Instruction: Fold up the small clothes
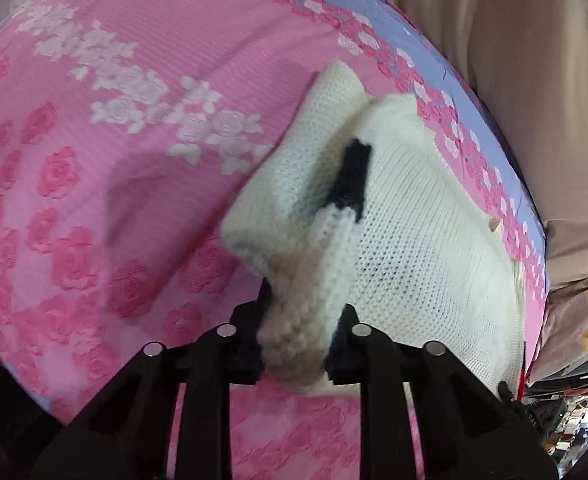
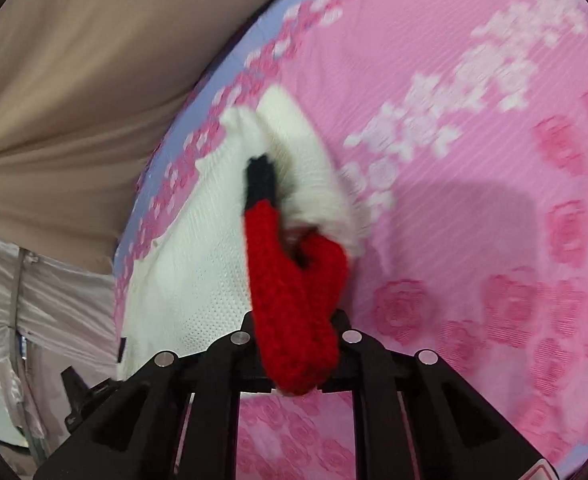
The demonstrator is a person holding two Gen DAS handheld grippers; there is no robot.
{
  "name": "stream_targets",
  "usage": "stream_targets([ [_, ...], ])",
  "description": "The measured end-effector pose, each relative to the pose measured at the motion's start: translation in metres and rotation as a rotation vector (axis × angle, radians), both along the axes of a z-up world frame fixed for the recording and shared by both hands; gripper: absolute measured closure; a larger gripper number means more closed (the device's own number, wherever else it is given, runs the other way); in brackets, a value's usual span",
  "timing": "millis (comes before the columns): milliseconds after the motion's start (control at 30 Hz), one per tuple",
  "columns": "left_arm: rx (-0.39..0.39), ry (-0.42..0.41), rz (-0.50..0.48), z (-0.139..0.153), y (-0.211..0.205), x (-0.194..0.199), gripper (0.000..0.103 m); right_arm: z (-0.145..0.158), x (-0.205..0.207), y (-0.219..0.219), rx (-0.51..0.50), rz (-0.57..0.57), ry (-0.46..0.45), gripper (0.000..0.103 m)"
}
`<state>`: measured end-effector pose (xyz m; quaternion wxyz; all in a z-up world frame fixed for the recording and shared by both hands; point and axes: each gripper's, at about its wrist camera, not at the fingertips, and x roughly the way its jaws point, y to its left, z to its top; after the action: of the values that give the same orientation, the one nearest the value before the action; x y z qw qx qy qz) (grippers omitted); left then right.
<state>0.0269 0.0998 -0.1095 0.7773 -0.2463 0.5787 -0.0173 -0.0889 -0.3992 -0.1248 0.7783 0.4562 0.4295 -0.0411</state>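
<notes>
Pink rose-pattern bedspread covers the bed, beige curtain at its far edge. White knit sweater lies bunched near the bedspread's lilac border, partly lifted. Left gripper clenched on the sweater's white ribbed edge; right gripper clenched on its red knit trim, black trim beyond.

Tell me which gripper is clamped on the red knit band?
The right gripper: the red band runs between its fingers. The left gripper pinches a white band of the same white knit garment.
</notes>
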Motion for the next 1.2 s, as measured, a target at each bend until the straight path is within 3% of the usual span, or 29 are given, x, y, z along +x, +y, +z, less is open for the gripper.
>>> stream_targets([
  [133, -0.001, 0.073, -0.037, -0.001, 0.024, -0.039, 0.086, 0.007, -0.054, -0.011, -0.034, 0.014, 0.057, 0.093],
  [233, 0.024, 0.163, -0.071, -0.024, 0.028, -0.072, 0.086, -0.019, -0.094, -0.006, -0.025, 0.049, 0.166, 0.093],
  [267, 0.029, 0.171, -0.077, -0.03, 0.027, -0.079, 0.086, -0.034, -0.104, 0.0, -0.012, 0.083, 0.202, 0.092],
  [333, 0.05, 0.124, -0.093, -0.03, 0.02, -0.086, 0.081, -0.037, -0.109, 0.005, -0.016, 0.102, 0.181, 0.087],
  [367, 0.06, 0.112, -0.103, -0.026, 0.017, -0.085, 0.073, -0.031, -0.105, 0.005, -0.038, 0.11, 0.199, 0.084],
  [400, 0.089, 0.093, -0.105, -0.017, 0.013, -0.081, 0.068, -0.022, -0.101, 0.004, -0.081, 0.104, 0.213, 0.071],
  [433, 0.127, 0.058, -0.105, -0.003, 0.011, -0.077, 0.057, -0.01, -0.094, 0.003, -0.142, 0.092, 0.214, 0.065],
  [467, 0.146, 0.016, -0.106, 0.01, 0.009, -0.071, 0.043, 0.009, -0.087, 0.001, -0.224, 0.083, 0.182, 0.061],
  [500, 0.171, -0.061, -0.102, 0.029, 0.007, -0.063, 0.037, 0.023, -0.081, -0.001, -0.288, 0.076, 0.144, 0.051],
  [567, 0.19, -0.164, -0.105, 0.05, -0.002, -0.042, 0.02, 0.041, -0.06, -0.005, -0.344, 0.081, 0.079, 0.039],
  [667, 0.161, -0.206, -0.17, 0.048, -0.031, 0.001, 0.017, 0.039, -0.003, -0.008, -0.347, 0.144, 0.051, 0.039],
  [733, 0.178, -0.194, -0.196, 0.029, -0.054, 0.028, 0.017, 0.026, 0.03, -0.003, -0.354, 0.16, 0.055, 0.039],
  [800, 0.185, -0.13, -0.234, 0.002, -0.069, 0.048, 0.024, 0.007, 0.054, 0.0, -0.325, 0.171, 0.085, 0.04],
  [833, 0.178, -0.107, -0.251, -0.006, -0.077, 0.054, 0.042, -0.001, 0.061, 0.002, -0.312, 0.174, 0.092, 0.044],
  [867, 0.183, -0.095, -0.268, -0.013, -0.084, 0.056, 0.073, -0.002, 0.065, 0.007, -0.316, 0.181, 0.084, 0.063],
  [900, 0.18, -0.089, -0.29, -0.016, -0.088, 0.057, 0.088, 0.001, 0.065, 0.012, -0.31, 0.192, 0.067, 0.095],
  [933, 0.17, -0.1, -0.287, -0.011, -0.088, 0.056, 0.094, 0.009, 0.06, 0.017, -0.293, 0.196, 0.036, 0.095],
  [1067, 0.14, -0.218, -0.231, 0.034, -0.075, 0.055, 0.096, 0.071, 0.035, 0.009, -0.325, 0.108, -0.157, 0.096],
  [1133, 0.176, -0.236, -0.228, 0.041, -0.075, 0.075, 0.096, 0.082, 0.042, -0.005, -0.335, 0.076, -0.176, 0.096],
  [1200, 0.203, -0.191, -0.243, 0.024, -0.077, 0.091, 0.095, 0.065, 0.059, -0.016, -0.357, 0.076, -0.113, 0.096],
])
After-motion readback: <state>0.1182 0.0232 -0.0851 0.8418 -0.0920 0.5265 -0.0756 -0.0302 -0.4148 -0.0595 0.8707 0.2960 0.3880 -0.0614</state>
